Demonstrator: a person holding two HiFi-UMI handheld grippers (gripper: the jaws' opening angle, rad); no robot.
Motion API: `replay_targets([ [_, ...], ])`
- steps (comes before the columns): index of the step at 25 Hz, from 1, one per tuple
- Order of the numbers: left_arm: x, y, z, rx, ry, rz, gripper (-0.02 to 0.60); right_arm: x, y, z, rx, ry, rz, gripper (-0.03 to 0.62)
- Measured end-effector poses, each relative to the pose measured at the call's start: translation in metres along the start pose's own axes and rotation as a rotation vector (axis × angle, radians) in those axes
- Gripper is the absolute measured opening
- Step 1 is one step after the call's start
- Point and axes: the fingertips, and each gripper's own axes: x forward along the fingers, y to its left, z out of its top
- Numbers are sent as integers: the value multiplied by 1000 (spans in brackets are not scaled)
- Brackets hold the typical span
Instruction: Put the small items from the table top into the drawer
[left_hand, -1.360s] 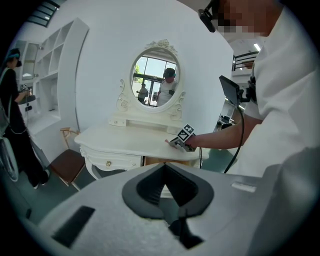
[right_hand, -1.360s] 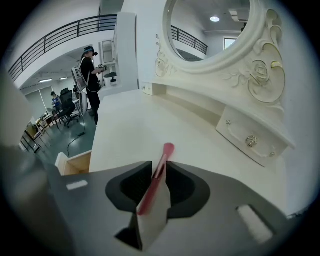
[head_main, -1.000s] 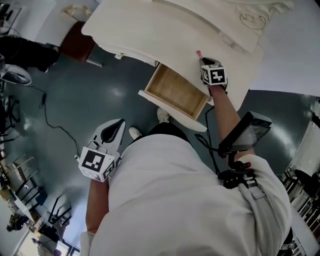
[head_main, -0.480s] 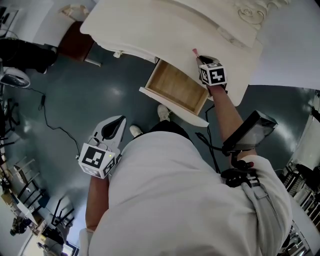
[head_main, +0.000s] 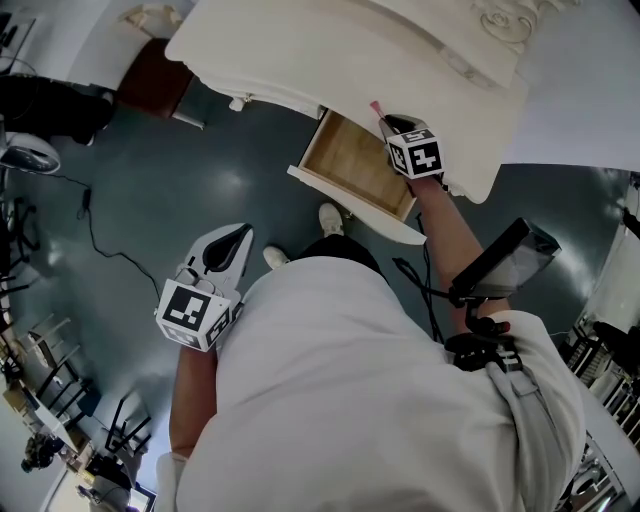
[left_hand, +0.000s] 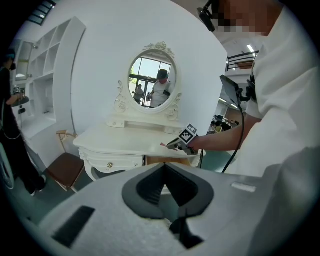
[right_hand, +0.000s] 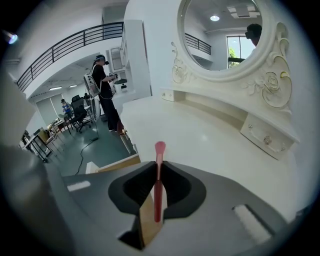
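My right gripper (head_main: 385, 122) is shut on a thin pink stick with a rounded tip (head_main: 376, 108). It hangs at the front edge of the white dressing table (head_main: 330, 60), by the right rear corner of the open wooden drawer (head_main: 350, 170). In the right gripper view the pink stick (right_hand: 158, 190) is pinched upright between the pads of the right gripper (right_hand: 159, 164). The table top (right_hand: 200, 135) lies ahead and the drawer (right_hand: 117, 164) at lower left. My left gripper (head_main: 238, 235) hangs low beside the body, over the floor. Its jaws meet with nothing between them in the left gripper view (left_hand: 163, 166).
A brown chair (head_main: 155, 82) stands left of the table. A black cable (head_main: 100, 245) runs over the grey floor. An oval mirror (left_hand: 152, 82) and small drawers (right_hand: 265, 139) sit at the table's back. A person (right_hand: 104, 92) stands far off.
My right gripper has moved left along the table's front edge with the pink stick, toward the drawer's rear corner. The left gripper has stayed where it was.
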Motion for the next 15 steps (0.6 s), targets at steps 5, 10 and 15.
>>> replay_targets([
  [5, -15, 5, -13, -11, -12, 7, 2, 4, 31, -5, -20, 10, 24, 44],
  [10, -31, 8, -23, -30, -17, 14, 2, 8, 59, -8, -47, 28, 44, 44],
  [15, -46, 13, -38, -52, -19, 25, 2, 17, 83, -18, -69, 54, 58, 44],
])
